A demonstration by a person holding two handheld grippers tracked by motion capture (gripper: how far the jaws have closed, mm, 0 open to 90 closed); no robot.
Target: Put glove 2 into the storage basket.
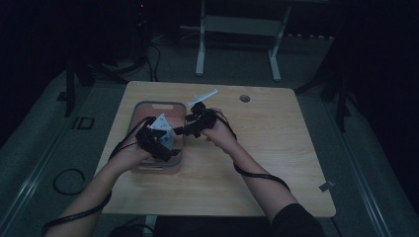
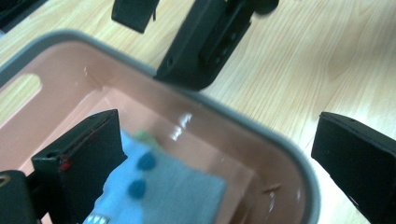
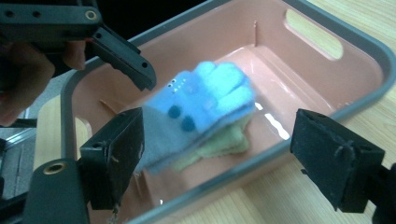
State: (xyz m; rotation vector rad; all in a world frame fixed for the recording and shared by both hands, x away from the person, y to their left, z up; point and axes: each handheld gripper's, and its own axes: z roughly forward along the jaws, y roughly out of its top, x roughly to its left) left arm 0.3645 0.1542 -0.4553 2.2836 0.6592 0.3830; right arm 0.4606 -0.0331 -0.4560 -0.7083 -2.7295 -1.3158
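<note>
We see the blue glove [image 3: 205,100] lying in the pink tray [image 3: 336,109] on the desk [image 1: 267,143], between both hand-held grippers. The left hand-held gripper [image 2: 224,158] is spread wide, empty, over the tray's rim; the right hand-held gripper [image 3: 215,154] gapes equally, gripping nothing, the glove just ahead of it.

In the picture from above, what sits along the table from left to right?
Left hand-held gripper over the pink tub → right hand-held gripper → white syringe-like thing → round hole in the tabletop.
</note>
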